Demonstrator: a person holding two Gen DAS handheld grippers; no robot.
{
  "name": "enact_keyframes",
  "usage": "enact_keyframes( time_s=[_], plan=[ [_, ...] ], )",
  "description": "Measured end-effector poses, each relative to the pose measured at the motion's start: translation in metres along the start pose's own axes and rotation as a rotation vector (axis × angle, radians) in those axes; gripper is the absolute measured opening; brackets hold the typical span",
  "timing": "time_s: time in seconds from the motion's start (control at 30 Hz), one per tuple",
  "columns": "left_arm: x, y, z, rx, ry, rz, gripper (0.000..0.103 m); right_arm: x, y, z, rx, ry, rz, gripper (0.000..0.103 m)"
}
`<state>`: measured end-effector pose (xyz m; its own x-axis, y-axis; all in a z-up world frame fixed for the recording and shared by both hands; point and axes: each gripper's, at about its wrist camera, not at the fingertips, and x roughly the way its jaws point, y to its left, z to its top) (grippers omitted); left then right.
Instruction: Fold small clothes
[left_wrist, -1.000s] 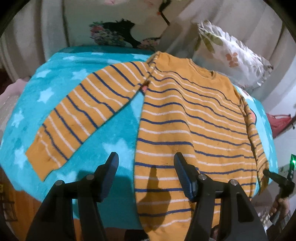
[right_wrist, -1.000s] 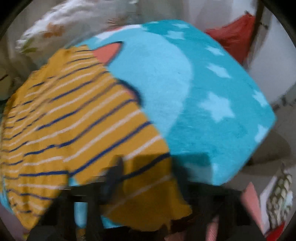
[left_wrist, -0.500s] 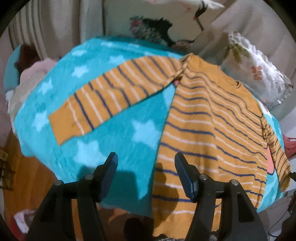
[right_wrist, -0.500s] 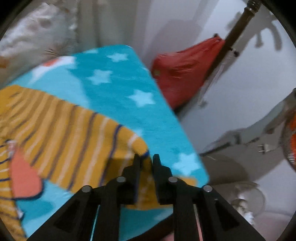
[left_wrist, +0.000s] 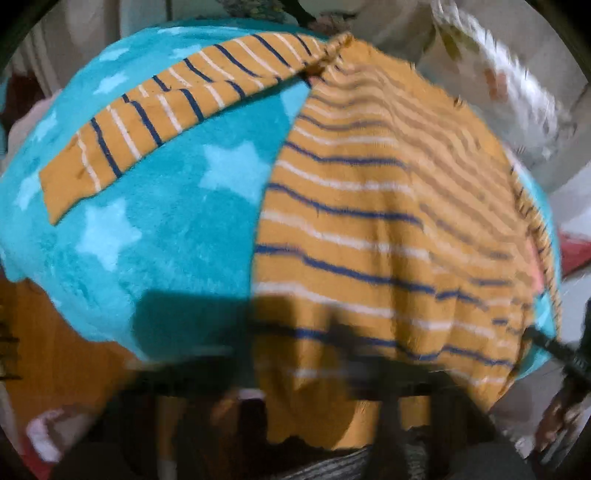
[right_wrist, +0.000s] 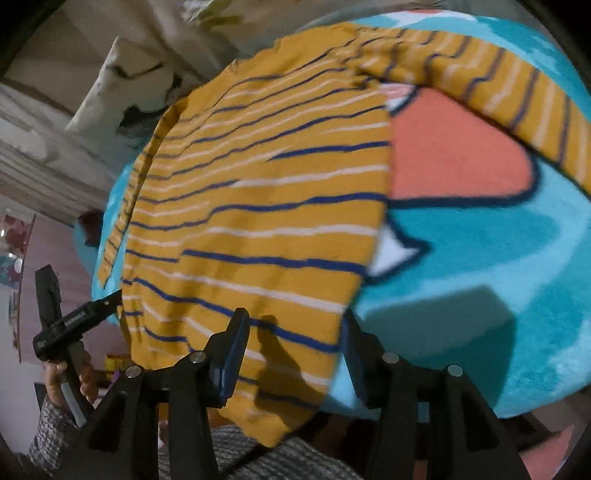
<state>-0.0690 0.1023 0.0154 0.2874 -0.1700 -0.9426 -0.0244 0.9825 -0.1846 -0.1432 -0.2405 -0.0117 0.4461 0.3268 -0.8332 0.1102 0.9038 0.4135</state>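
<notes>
Right wrist view: mustard-yellow knitted sweater with navy and white stripes (right_wrist: 258, 206) spread flat on teal star-patterned fleece blanket (right_wrist: 480, 266), hem draped over near edge. Right gripper (right_wrist: 295, 354) jaws wide apart, holding nothing. Left gripper (left_wrist: 291, 373) badly motion-blurred in left wrist view; jaw gap impossible to tell.

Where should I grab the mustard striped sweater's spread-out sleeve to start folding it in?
Take the mustard striped sweater by the sleeve cuff, coming in from the outer blanket side. That sleeve lies flat and straight on the teal star blanket, so its free end should lift and swing over the body. This is a judgement.
</notes>
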Motion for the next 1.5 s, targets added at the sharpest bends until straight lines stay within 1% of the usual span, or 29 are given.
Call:
enact_keyframes(
  time_s=[0.03,0.07,0.13,0.2,0.27,0.3,0.33,0.4,0.43,0.47,0.5,0.6,0.67,0.77,0.83,0.93,1.03,1.07,1.1,1.13,1.17,1.2,1.23,1.3,1.33,1.37,1.47,1.5],
  plan=[
    [-0.003,0.002,-0.001,-0.019,0.006,-0.007,0.009,0.002,0.003,0.003,-0.015,0.007,-0.027,0.009],
    [-0.009,0.006,-0.003,-0.043,0.013,-0.01,0.009,0.007,0.004,0.004,-0.015,0.017,-0.039,0.009],
    [-0.027,0.017,-0.008,-0.078,-0.004,-0.005,0.009,-0.002,-0.003,-0.005,0.017,0.02,-0.026,0.008],
    [-0.038,0.026,-0.014,-0.107,-0.011,-0.005,0.01,-0.009,-0.012,-0.013,0.032,0.023,-0.035,0.006],
    [-0.045,0.033,-0.019,-0.134,-0.017,0.016,0.01,-0.017,-0.022,-0.023,0.042,0.021,-0.036,0.006],
    [-0.047,0.036,-0.019,-0.142,-0.029,0.019,0.01,-0.024,-0.027,-0.024,0.052,-0.005,-0.024,0.006],
    [-0.05,0.039,-0.02,-0.161,-0.046,0.018,0.013,-0.038,-0.039,-0.023,0.091,-0.052,-0.027,0.007],
    [-0.055,0.043,-0.02,-0.202,-0.064,0.001,0.02,-0.066,-0.078,-0.019,0.235,-0.159,-0.036,0.013],
    [-0.058,0.045,-0.02,-0.215,-0.076,-0.008,0.026,-0.077,-0.099,-0.017,0.314,-0.204,-0.047,0.023],
    [-0.06,0.042,-0.019,-0.219,-0.09,-0.014,0.032,-0.084,-0.113,-0.018,0.361,-0.233,-0.055,0.028],
    [-0.062,0.039,-0.018,-0.212,-0.102,-0.018,0.034,-0.095,-0.133,-0.019,0.427,-0.275,-0.066,0.033],
    [-0.064,0.02,-0.015,-0.175,-0.122,-0.037,0.041,-0.124,-0.19,-0.028,0.61,-0.383,-0.1,0.034],
    [-0.063,0.01,-0.014,-0.159,-0.123,-0.043,0.043,-0.133,-0.212,-0.034,0.698,-0.424,-0.081,0.038],
    [-0.06,-0.004,-0.012,-0.143,-0.117,-0.048,0.043,-0.138,-0.231,-0.039,0.769,-0.458,-0.028,0.039],
    [-0.059,-0.011,-0.008,-0.137,-0.12,-0.047,0.043,-0.136,-0.24,-0.038,0.819,-0.484,0.015,0.039],
    [-0.059,-0.019,-0.004,-0.126,-0.126,-0.046,0.043,-0.132,-0.249,-0.027,0.862,-0.518,0.04,0.039],
    [-0.061,-0.026,-0.004,-0.122,-0.131,-0.048,0.043,-0.137,-0.267,-0.022,0.9,-0.538,0.015,0.038],
    [-0.062,-0.028,-0.004,-0.122,-0.131,-0.047,0.043,-0.138,-0.274,-0.023,0.91,-0.551,0.026,0.036],
    [-0.062,-0.029,-0.005,-0.122,-0.131,-0.044,0.043,-0.139,-0.282,-0.021,0.923,-0.556,0.037,0.032],
    [-0.063,-0.028,-0.005,-0.121,-0.13,-0.044,0.043,-0.14,-0.286,-0.019,0.927,-0.547,0.028,0.015],
    [-0.065,-0.028,-0.005,-0.123,-0.131,-0.041,0.043,-0.142,-0.289,-0.017,0.924,-0.541,0.02,0.011],
    [-0.068,-0.027,-0.005,-0.127,-0.135,-0.037,0.043,-0.147,-0.292,-0.016,0.913,-0.546,0.018,0.011],
    [-0.071,-0.025,-0.006,-0.131,-0.142,-0.033,0.043,-0.151,-0.292,-0.013,0.9,-0.551,0.003,0.01],
    [-0.078,-0.019,-0.004,-0.142,-0.155,-0.022,0.044,-0.165,-0.29,-0.005,0.855,-0.567,-0.067,0.007],
    [-0.081,-0.016,-0.003,-0.147,-0.16,-0.019,0.046,-0.179,-0.288,0.003,0.826,-0.587,-0.134,0.006],
    [-0.083,-0.012,-0.001,-0.154,-0.168,-0.018,0.047,-0.188,-0.288,0.008,0.815,-0.604,-0.17,0.006],
    [-0.085,-0.002,0.006,-0.171,-0.183,-0.029,0.048,-0.207,-0.282,0.03,0.793,-0.634,-0.223,0.006],
    [-0.085,0.0,0.009,-0.172,-0.185,-0.034,0.048,-0.213,-0.273,0.043,0.759,-0.637,-0.249,0.007]
  ],
)
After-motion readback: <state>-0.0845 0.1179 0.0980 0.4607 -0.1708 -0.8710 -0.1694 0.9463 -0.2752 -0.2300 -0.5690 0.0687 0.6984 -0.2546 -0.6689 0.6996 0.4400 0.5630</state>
